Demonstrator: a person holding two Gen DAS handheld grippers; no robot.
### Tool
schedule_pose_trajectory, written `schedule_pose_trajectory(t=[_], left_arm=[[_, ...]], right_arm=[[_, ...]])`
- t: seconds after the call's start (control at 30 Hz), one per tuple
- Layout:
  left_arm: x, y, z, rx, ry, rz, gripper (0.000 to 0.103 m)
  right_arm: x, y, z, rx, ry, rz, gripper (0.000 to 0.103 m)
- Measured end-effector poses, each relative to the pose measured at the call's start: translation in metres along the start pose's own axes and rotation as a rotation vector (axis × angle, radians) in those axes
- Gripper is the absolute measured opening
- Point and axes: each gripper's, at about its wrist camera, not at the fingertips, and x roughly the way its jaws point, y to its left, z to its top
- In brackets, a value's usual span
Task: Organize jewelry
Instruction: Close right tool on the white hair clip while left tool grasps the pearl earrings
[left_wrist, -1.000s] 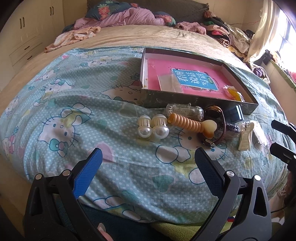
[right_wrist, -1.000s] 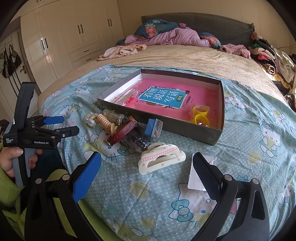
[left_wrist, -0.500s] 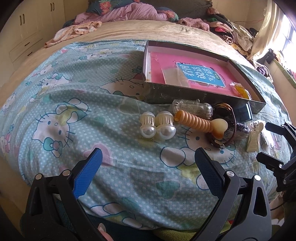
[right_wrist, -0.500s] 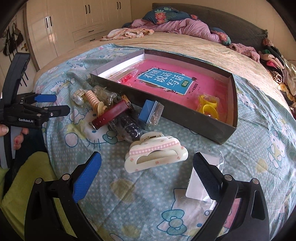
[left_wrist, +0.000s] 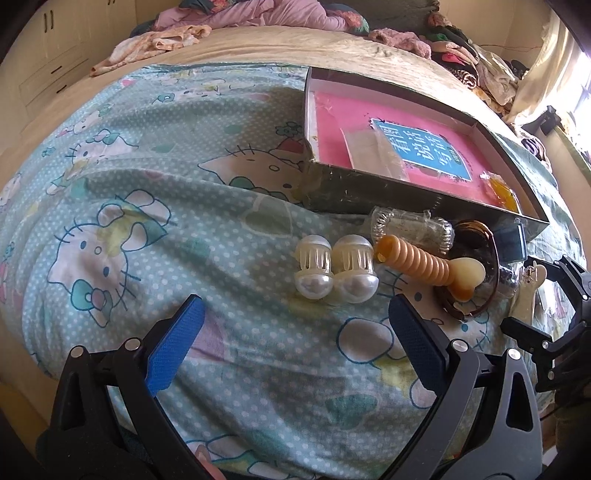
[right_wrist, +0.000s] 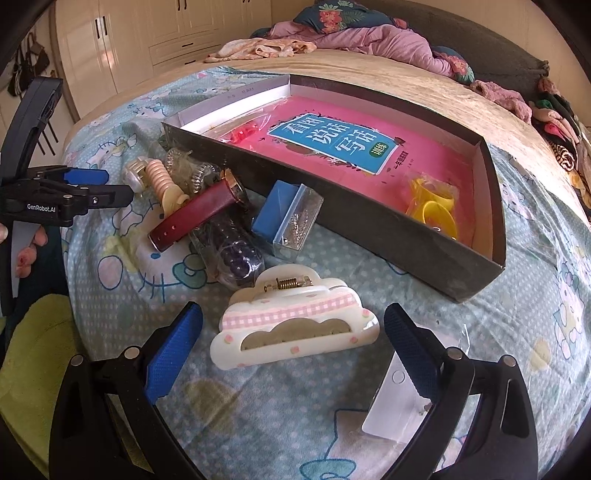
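A pile of accessories lies on the cartoon-cat bedspread before a shallow dark box (right_wrist: 369, 229) with a pink book inside. My left gripper (left_wrist: 295, 332) is open, just short of two pearl hair clips (left_wrist: 336, 271); right of them lie a tan spiral clip (left_wrist: 424, 266) and a brown watch (left_wrist: 476, 280). My right gripper (right_wrist: 291, 343) is open, its fingers on either side of a cream cloud-shaped claw clip (right_wrist: 295, 332). Beyond sit a bag of dark beads (right_wrist: 236, 254), a red-strapped watch (right_wrist: 195, 214) and a blue box (right_wrist: 286, 218).
Yellow rings in a bag (right_wrist: 436, 210) lie in the box's near corner. A white card in plastic (right_wrist: 399, 398) rests under my right finger. Crumpled clothes (left_wrist: 258, 14) pile at the bed's far end. White wardrobes (right_wrist: 122, 48) stand at left.
Both grippers have moved forward and down toward the pile; the pearl clips and the cloud clip loom larger. Both stay open.
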Motion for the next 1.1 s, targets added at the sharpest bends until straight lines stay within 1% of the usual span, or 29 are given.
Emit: schedule_pose_trajectory(t=[0.13,0.27,0.3,0.33,0.37,0.4,0.43,0.47,0.5,0.53,0.57,0.77,0.9,1.1], left_arm=[[0.004,0.002,0.004,-0.017,-0.004,-0.009,0.093],[0.008,0.001,0.008,-0.016,-0.002,-0.012,0.092],[0.009,-0.001,0.009,-0.011,-0.002,-0.012,0.087],[0.01,-0.002,0.009,-0.007,-0.001,-0.015,0.082],[0.011,-0.002,0.01,-0.005,0.0,-0.016,0.08],[0.011,-0.003,0.01,-0.002,0.0,-0.017,0.073],[0.012,-0.004,0.011,-0.001,-0.001,-0.018,0.065],[0.011,-0.004,0.011,0.001,-0.003,-0.022,0.061],[0.011,-0.005,0.011,0.004,-0.006,-0.026,0.052],[0.01,-0.006,0.011,0.007,-0.009,-0.029,0.04],[0.009,-0.006,0.01,0.01,-0.015,-0.031,0.036],[-0.003,-0.003,0.009,0.005,-0.05,-0.055,0.036],[-0.016,-0.003,0.006,0.012,-0.084,-0.053,0.036],[-0.031,-0.002,0.002,0.013,-0.113,-0.059,0.036]], right_arm=[[0.004,-0.001,0.003,0.004,-0.003,0.012,0.097],[0.006,-0.002,0.005,0.009,-0.01,0.019,0.088],[0.006,-0.003,0.005,0.011,-0.013,0.02,0.087],[0.006,-0.003,0.006,0.011,-0.017,0.023,0.084],[0.006,-0.003,0.006,0.009,-0.018,0.026,0.081],[0.006,-0.003,0.006,0.006,-0.018,0.028,0.08],[0.006,-0.003,0.006,0.002,-0.02,0.031,0.077],[0.006,-0.002,0.006,-0.003,-0.02,0.033,0.076],[0.006,-0.002,0.006,-0.007,-0.021,0.031,0.076],[0.005,-0.002,0.006,-0.008,-0.022,0.032,0.076],[0.004,-0.002,0.006,-0.007,-0.024,0.034,0.076],[-0.008,-0.001,0.002,0.007,-0.051,0.043,0.074],[-0.024,-0.001,0.001,0.021,-0.083,0.046,0.074],[-0.041,-0.003,0.002,0.04,-0.119,0.042,0.074]])
